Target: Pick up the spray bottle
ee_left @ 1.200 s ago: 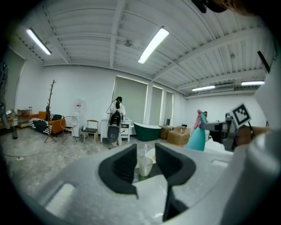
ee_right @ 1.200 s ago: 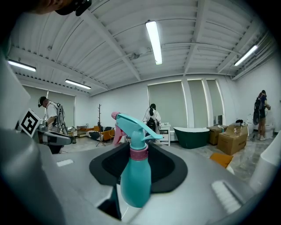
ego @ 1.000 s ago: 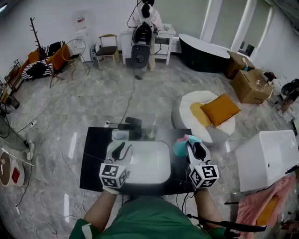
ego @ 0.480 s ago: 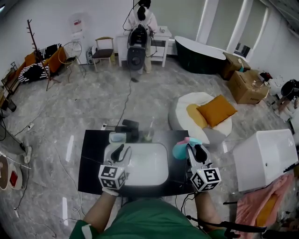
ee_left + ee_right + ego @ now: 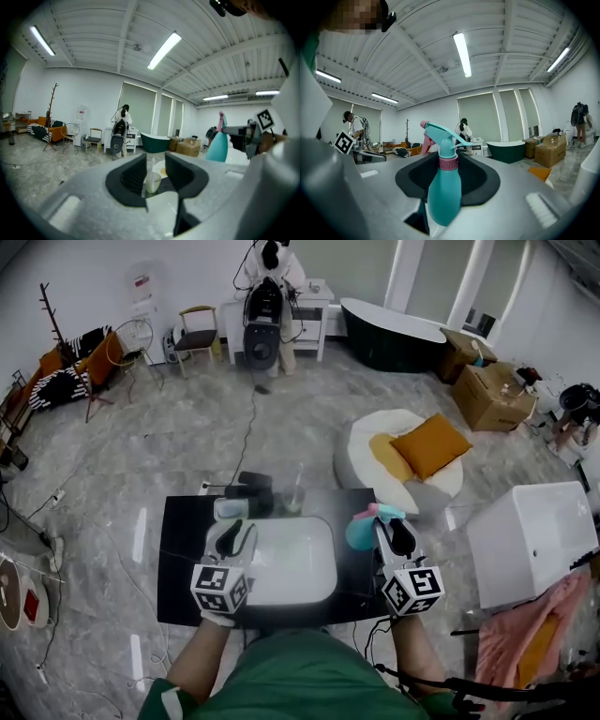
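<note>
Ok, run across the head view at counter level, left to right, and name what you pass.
left tongs → clear cup → teal spray bottle → white box

Bright, even light from ceiling strip lights [image 5: 461,54]; fisheye bending and dark vignette at edges

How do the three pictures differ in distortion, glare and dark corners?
Head view: strong fisheye bends straight lines, and the glossy floor carries white glare streaks. Left gripper view: black vignette in the corners, the ceiling lamp blown out. Right gripper view: same vignette; the teal spray bottle between the jaws looks swollen by the wide lens.
</note>
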`<state>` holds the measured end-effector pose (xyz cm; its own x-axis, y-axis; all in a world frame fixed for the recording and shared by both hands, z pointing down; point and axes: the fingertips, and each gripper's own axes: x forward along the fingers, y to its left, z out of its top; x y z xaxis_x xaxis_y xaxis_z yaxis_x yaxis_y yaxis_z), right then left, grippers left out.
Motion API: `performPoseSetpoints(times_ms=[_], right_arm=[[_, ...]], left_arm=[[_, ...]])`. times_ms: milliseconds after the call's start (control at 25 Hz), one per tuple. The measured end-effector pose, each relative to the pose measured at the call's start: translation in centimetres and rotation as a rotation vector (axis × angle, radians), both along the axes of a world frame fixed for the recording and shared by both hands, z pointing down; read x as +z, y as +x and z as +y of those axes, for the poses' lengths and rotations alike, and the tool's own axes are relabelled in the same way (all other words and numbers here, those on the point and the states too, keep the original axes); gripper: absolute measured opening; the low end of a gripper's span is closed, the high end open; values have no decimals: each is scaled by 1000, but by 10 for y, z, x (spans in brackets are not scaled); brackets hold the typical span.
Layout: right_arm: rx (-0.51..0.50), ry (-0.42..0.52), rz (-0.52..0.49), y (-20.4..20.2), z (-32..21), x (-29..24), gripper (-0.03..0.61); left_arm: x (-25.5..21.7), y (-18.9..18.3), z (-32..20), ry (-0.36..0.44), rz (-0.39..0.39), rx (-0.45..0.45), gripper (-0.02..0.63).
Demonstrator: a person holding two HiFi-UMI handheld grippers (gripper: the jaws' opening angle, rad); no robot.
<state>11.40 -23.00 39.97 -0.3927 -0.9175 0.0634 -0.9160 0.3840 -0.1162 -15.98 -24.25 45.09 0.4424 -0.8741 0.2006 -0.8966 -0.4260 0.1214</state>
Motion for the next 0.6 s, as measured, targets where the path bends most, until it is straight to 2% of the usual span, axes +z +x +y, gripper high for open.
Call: performPoseSetpoints(times_ms=[600], right_arm=[[8, -5, 3, 4, 0, 0, 137]], left_arm=[[-1, 2, -2, -3, -2, 7, 120]])
